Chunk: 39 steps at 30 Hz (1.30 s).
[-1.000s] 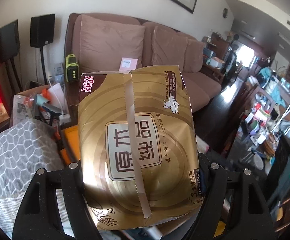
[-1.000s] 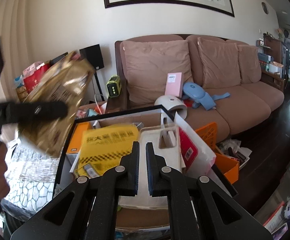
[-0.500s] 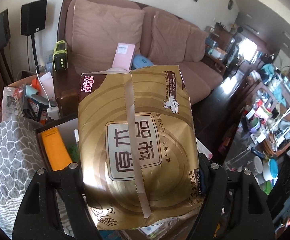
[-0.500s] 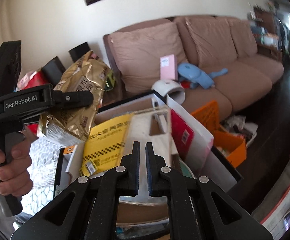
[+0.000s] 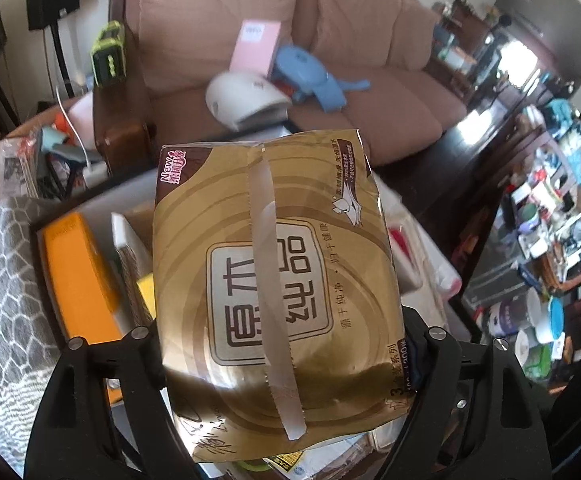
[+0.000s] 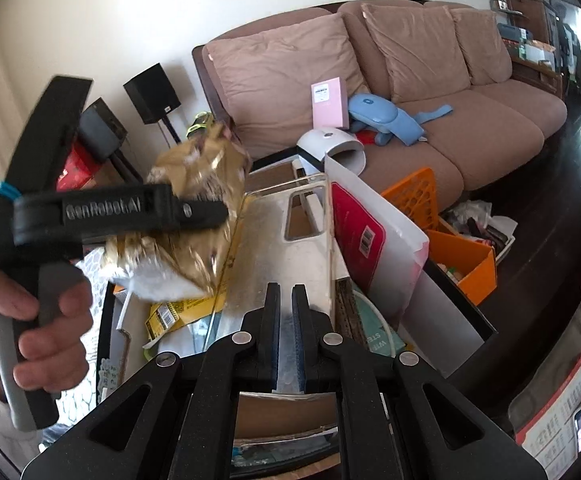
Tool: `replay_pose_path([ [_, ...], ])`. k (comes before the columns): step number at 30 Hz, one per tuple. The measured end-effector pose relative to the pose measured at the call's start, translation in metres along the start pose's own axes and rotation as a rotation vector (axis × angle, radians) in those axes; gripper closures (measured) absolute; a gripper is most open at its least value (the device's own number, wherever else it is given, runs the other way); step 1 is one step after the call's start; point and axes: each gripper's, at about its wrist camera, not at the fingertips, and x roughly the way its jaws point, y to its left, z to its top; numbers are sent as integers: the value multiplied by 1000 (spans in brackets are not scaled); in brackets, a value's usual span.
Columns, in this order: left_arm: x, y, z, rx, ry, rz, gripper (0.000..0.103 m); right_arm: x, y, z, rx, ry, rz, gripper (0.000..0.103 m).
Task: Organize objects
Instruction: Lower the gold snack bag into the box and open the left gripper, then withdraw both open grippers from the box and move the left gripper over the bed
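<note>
My left gripper (image 5: 282,344) is shut on a gold tissue pack (image 5: 274,280) with brown print, and holds it in the air above a black-rimmed box (image 5: 38,226) of goods. The left gripper (image 6: 218,208) with the tissue pack (image 6: 194,240) also shows in the right wrist view, over the box's left side. My right gripper (image 6: 286,300) is shut and empty, just above a clear phone case (image 6: 290,232) lying on top of the box's contents.
The box holds an orange carton (image 5: 78,276), a yellow packet (image 6: 182,312) and a white-and-red folder (image 6: 370,232). An orange crate (image 6: 442,236) stands right of it. A brown sofa (image 6: 430,92) behind carries a pink box (image 6: 330,102), a white lamp (image 6: 330,148) and a blue toy (image 6: 386,118).
My left gripper has carried the tissue pack rightward and down over the box. My right gripper has tilted down toward the phone case and stays shut.
</note>
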Motion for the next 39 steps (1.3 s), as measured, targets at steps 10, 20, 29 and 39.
replay_pose_path([
  [10, -12, -16, -16, 56, -82, 99, 12, -2, -2, 3, 10, -3, 5, 97],
  [20, -46, -34, -26, 162, -219, 145, 1, 0, -1, 2, 15, 0, 13, 97],
  [29, -79, -35, -34, 201, -275, 131, 0, 3, 1, 2, 11, 6, 11, 96],
  [39, -98, -17, -41, 135, -324, 98, 0, -1, -5, 4, 49, -30, 5, 95],
])
